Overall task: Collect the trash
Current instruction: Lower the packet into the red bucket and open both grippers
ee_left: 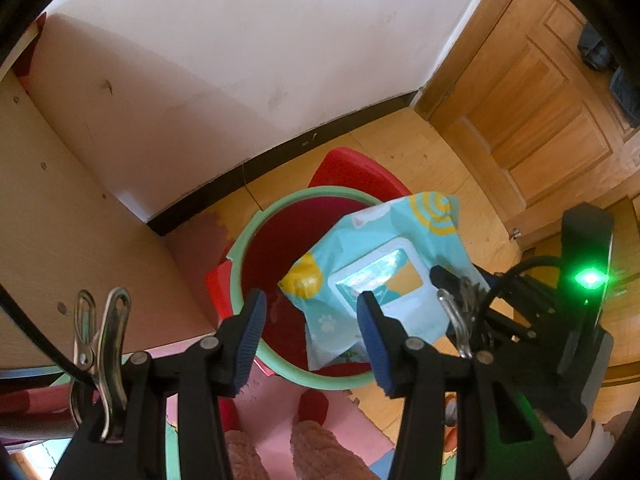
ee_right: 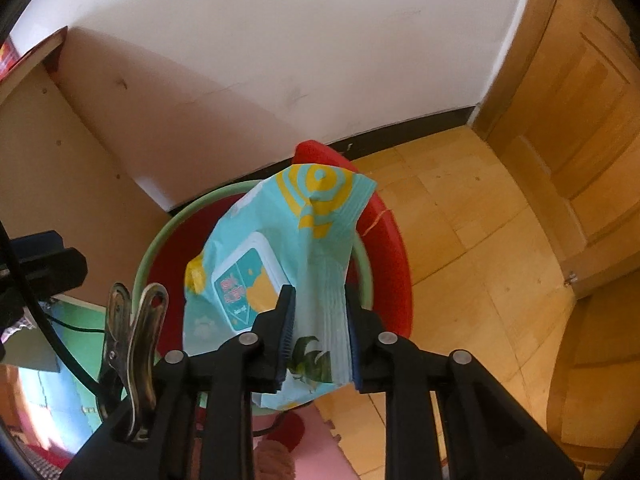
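Observation:
A light-blue wet-wipes pack point(ee_right: 316, 216) with yellow patterns and a white flap lid hangs above a bin. My right gripper point(ee_right: 319, 332) is shut on the pack's lower end, with both blue pads pressed against its sides. The bin has a green rim point(ee_right: 160, 240) and a red liner. In the left wrist view the same pack point(ee_left: 384, 256) hangs tilted over the bin's right half, above the green rim point(ee_left: 280, 204). There the right gripper point(ee_left: 448, 284) comes in from the right. My left gripper point(ee_left: 312, 332) is open over the bin's near edge with nothing between its fingers.
The bin stands on a wooden floor near a white wall with a dark skirting board point(ee_left: 280, 148). A beige cabinet side point(ee_left: 60, 220) is close on the left, and a wooden door point(ee_left: 540, 120) on the right. Pink and green foam mats point(ee_left: 280, 400) and fuzzy slippers point(ee_left: 320, 452) lie below.

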Tool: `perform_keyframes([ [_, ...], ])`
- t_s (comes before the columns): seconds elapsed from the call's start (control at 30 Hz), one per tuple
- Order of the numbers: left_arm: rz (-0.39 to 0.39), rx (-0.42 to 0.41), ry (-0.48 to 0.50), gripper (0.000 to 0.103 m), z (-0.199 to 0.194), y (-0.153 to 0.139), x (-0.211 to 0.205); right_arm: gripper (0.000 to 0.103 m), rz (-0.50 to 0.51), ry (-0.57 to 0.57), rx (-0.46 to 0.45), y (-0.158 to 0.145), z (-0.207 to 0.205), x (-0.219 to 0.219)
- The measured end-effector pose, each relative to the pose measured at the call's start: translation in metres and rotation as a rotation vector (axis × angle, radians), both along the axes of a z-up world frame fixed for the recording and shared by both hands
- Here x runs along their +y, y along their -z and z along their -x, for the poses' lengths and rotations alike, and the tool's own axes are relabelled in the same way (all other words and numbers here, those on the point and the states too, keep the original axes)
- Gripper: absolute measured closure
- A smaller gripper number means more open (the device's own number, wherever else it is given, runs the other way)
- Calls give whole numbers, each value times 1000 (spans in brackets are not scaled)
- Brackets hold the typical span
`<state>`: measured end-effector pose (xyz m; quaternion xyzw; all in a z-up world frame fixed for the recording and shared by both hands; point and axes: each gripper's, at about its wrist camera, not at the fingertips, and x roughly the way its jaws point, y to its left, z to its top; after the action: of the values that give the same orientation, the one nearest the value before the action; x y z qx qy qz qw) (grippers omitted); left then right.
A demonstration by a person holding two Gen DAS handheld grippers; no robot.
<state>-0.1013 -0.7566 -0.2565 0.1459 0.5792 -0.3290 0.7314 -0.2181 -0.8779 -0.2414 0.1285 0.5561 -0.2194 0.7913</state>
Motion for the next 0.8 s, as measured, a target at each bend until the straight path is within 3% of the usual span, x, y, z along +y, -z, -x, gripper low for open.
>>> perform_keyframes([
  [0.13, 2, 4, -2, 54, 0, 0, -2, 72, -25, -22, -5, 2, -3, -1],
  [0.27, 4, 5, 1, 54, -1, 2, -2, 55, -30, -37, -27, -2, -3, 0],
  [0.8, 34, -10, -10, 54, 14, -21, 13, 55, -80, -51, -106, -33, 13, 18],
])
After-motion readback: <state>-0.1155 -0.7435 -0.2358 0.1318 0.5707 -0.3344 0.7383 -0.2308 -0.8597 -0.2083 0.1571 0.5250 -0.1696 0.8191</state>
